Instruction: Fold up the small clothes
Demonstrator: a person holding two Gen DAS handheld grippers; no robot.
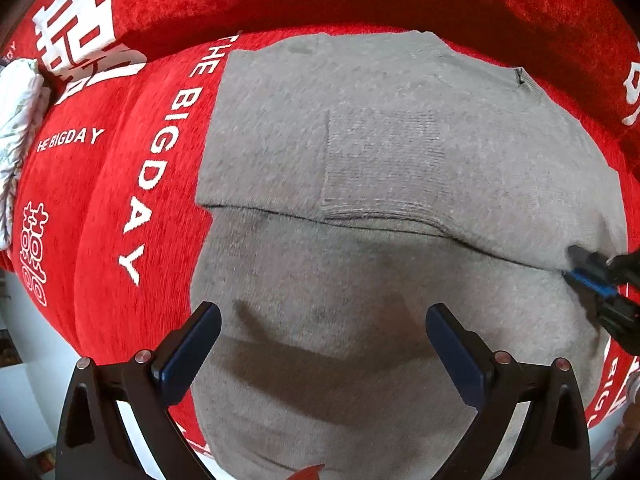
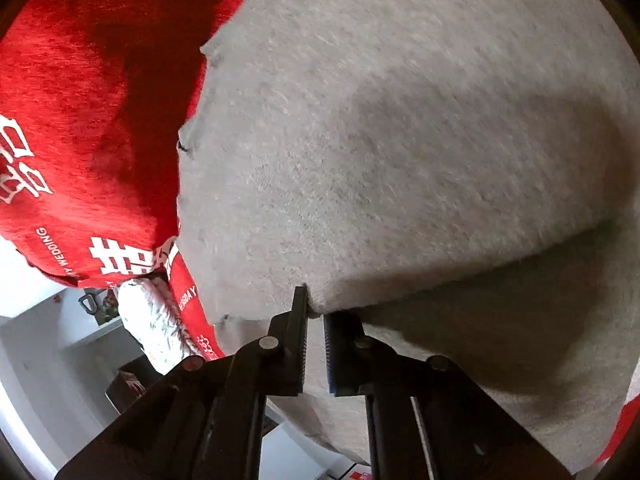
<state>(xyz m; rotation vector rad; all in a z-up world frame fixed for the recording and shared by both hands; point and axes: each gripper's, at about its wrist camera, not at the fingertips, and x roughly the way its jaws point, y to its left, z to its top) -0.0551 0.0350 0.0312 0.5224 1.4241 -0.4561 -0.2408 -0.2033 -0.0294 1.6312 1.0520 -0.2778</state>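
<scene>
A grey knit garment point(image 1: 360, 152) lies on a red cloth point(image 1: 120, 160) with white lettering. Its far part is folded over the near part, with a fold edge running across the middle. My left gripper point(image 1: 323, 320) is open and empty, hovering above the garment's near part. My right gripper point(image 2: 316, 312) is shut on the corner of the garment's point(image 2: 400, 140) folded edge. It also shows at the right of the left wrist view point(image 1: 576, 264), at the fold line's right end.
The red cloth point(image 2: 80, 100) covers the surface and drops off at the near and left sides. A white patterned fabric bundle point(image 1: 16, 120) lies at the left edge, also in the right wrist view point(image 2: 156, 328). White floor and furniture point(image 2: 60, 340) show below.
</scene>
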